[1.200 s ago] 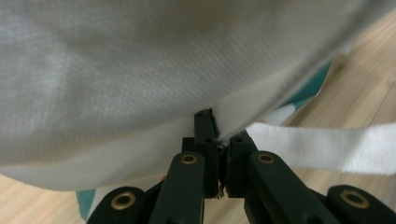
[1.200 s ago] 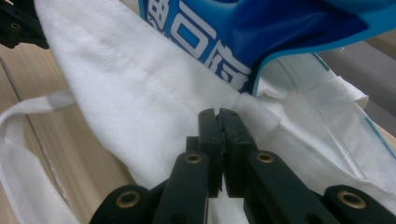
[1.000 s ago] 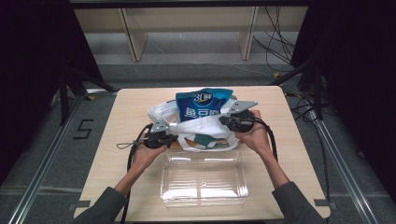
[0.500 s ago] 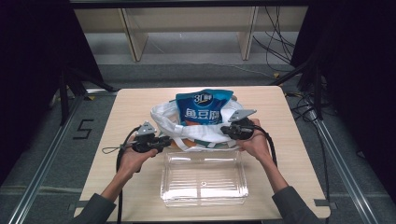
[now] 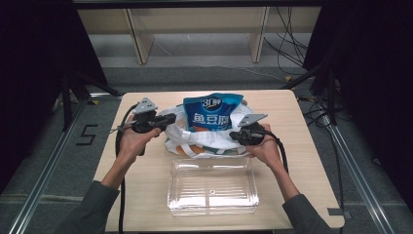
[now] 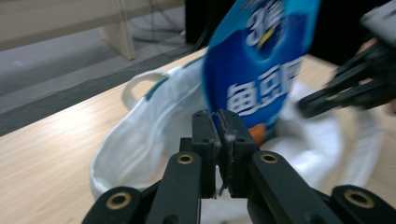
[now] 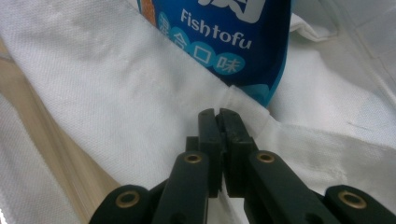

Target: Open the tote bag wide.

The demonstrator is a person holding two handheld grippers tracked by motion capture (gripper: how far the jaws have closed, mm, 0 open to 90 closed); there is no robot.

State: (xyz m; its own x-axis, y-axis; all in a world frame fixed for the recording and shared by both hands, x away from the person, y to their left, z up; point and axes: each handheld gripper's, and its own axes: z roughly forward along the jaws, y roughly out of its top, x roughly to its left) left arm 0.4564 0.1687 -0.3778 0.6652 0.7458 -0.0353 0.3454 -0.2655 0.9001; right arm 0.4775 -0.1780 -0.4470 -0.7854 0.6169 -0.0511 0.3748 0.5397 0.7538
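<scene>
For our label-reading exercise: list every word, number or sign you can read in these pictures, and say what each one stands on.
"Fishtofu": on the blue snack pouch, white Latin letters.
"3" with further blurred characters: at the top of that pouch.
Large white Chinese characters: across the pouch front, not surely readable.
Smaller Chinese characters in a light band under "Fishtofu": not surely readable.
"5": black mark on the floor left of the table.
</scene>
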